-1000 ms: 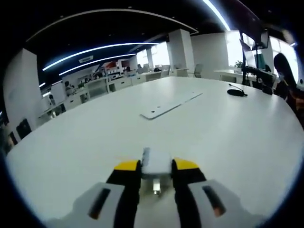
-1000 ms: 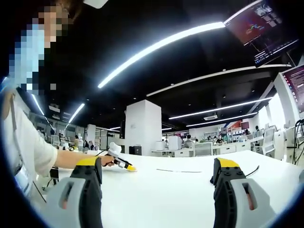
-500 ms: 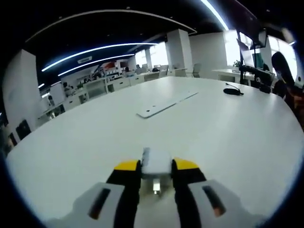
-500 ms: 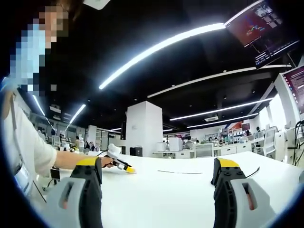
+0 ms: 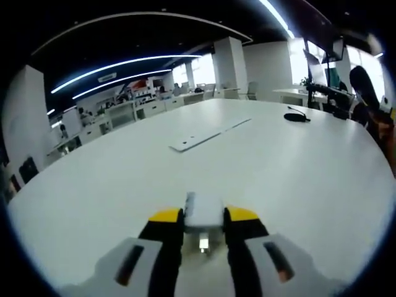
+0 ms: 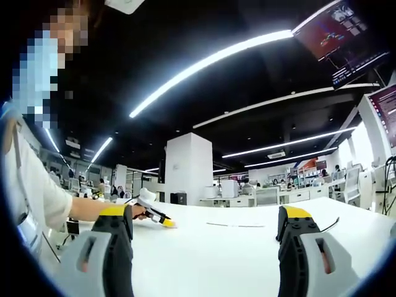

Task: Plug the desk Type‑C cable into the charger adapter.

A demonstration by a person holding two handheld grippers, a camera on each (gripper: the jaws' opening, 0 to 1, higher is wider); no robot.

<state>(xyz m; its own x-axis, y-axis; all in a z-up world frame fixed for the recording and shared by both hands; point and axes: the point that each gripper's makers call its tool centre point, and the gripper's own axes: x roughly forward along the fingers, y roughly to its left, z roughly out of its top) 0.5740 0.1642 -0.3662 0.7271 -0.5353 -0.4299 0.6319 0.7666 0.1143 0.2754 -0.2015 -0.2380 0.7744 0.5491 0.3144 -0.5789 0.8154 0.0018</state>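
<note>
The adapter [image 5: 203, 213] is kept clamped in the left gripper [image 5: 203, 224]; the right gripper [image 6: 207, 230] is held wide, empty. Little has changed; the cable [image 5: 297, 116] is not yet fetched.

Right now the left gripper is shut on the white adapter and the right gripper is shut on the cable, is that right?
Not quite. The left gripper is shut on the adapter, but the right gripper is open and holds nothing; the right gripper view shows its jaws wide apart over the table.
</note>
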